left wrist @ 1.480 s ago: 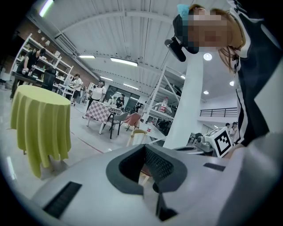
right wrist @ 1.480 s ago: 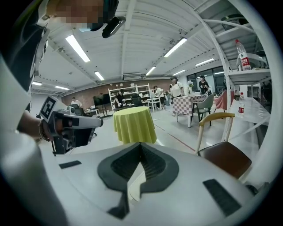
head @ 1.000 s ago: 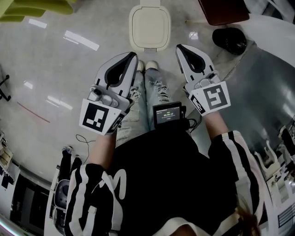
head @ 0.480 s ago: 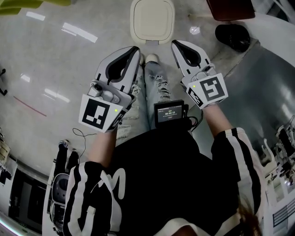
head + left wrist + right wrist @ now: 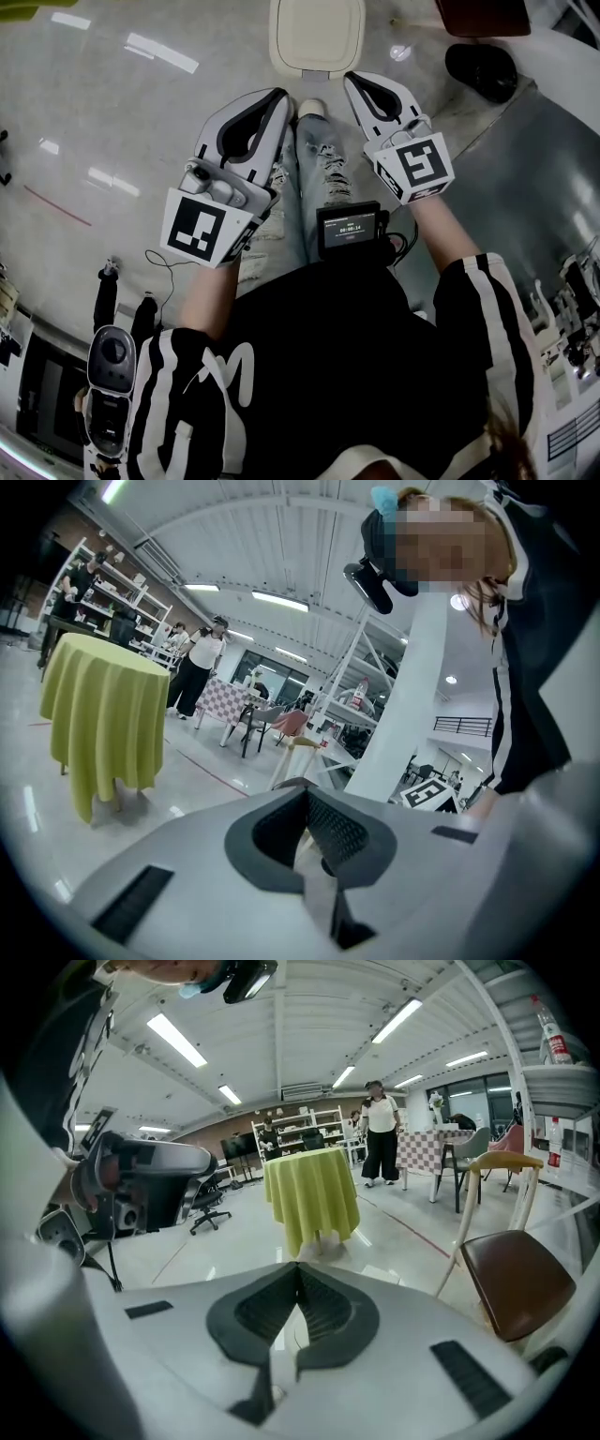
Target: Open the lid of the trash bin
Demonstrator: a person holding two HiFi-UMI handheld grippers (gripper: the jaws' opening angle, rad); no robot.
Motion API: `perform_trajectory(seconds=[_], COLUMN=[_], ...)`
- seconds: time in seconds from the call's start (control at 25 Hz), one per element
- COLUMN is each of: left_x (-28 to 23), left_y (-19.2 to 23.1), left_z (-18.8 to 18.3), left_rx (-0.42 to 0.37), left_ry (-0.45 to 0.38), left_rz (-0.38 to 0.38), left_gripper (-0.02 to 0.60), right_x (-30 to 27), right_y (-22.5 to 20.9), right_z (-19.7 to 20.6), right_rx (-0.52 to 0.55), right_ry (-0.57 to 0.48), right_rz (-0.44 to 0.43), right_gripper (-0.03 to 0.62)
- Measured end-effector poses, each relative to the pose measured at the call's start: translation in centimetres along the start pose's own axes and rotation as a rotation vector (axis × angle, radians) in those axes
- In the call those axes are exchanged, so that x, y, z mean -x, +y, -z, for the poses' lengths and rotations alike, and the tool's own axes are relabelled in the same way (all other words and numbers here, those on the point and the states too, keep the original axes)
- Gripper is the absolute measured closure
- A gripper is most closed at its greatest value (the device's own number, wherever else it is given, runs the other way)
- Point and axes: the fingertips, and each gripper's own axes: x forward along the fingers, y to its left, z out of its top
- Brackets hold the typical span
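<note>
While the cream plastic trash bin (image 5: 317, 36) stands on the glossy grey floor (image 5: 112, 122) just beyond the person's white shoe (image 5: 312, 108), its rounded rectangular lid lying flat and closed, the left gripper (image 5: 274, 101) and right gripper (image 5: 359, 86) hover near it without touching. Both pairs of fingers (image 5: 339, 832) meet at the tips and grip nothing. The bin's long axis runs straight away from the person, its near short edge facing the feet.

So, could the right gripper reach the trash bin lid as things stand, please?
Probably yes: the right gripper, shut and empty, sits just short of the closed lid, nothing visibly between them.
</note>
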Motion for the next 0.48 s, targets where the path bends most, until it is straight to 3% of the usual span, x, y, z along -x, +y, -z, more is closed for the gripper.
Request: perform_trajectory(seconds=[0.08,0.48], left_x=[0.1,0.0], left_y=[0.1,0.4], left_z=[0.6,0.7], left_rx=[-0.001,0.021], left_ry=[0.027,0.008], left_rz=[-0.004,-0.007], left_gripper=[0.574,0.574], right_x=[-0.5,-2.4], right_y=[0.1,-1.0], right_z=[0.6,2.9], right_rx=[0.005,0.03], right_ry=[0.012,0.051], right_rz=[-0.007,0.018], right_gripper=[0.589,0.589])
